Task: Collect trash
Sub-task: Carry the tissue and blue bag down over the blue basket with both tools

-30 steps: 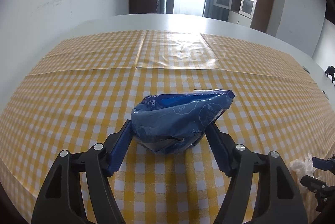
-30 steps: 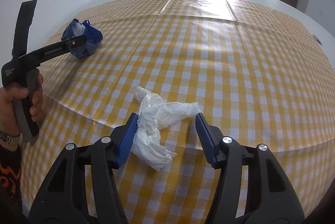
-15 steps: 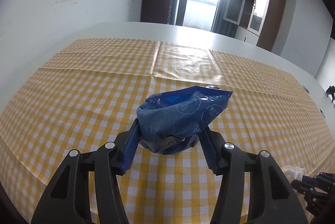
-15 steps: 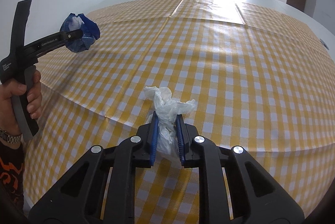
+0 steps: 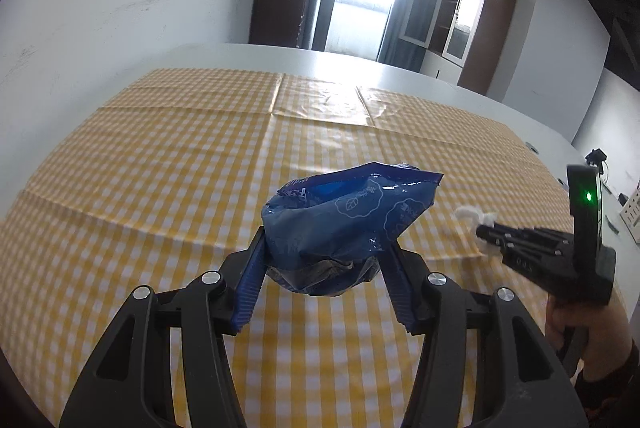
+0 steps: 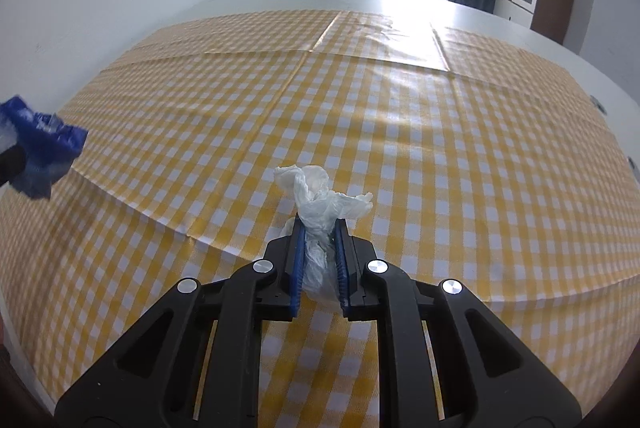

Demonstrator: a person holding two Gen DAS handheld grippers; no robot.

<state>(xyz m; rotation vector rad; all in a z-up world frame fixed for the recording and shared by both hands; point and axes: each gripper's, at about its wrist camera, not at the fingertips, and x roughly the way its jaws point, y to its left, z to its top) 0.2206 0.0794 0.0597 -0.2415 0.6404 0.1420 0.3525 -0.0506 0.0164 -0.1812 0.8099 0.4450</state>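
Claws (image 5: 324, 268) (image 6: 319, 260) clamped — wrapper (image 5: 344, 224), tissue (image 6: 320, 203).

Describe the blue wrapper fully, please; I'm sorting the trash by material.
The blue snack bag is a crumpled, glossy plastic-film pouch printed with pale outline drawings and small white lettering. Its top edge is open and bent, and the inner lining showing underneath looks silvery. The left hand-held gripper is shut on its lower part, one blue pad on each side, holding it above the yellow checked tablecloth. Only the pads touch it. The right wrist view shows it blurred at the left edge.
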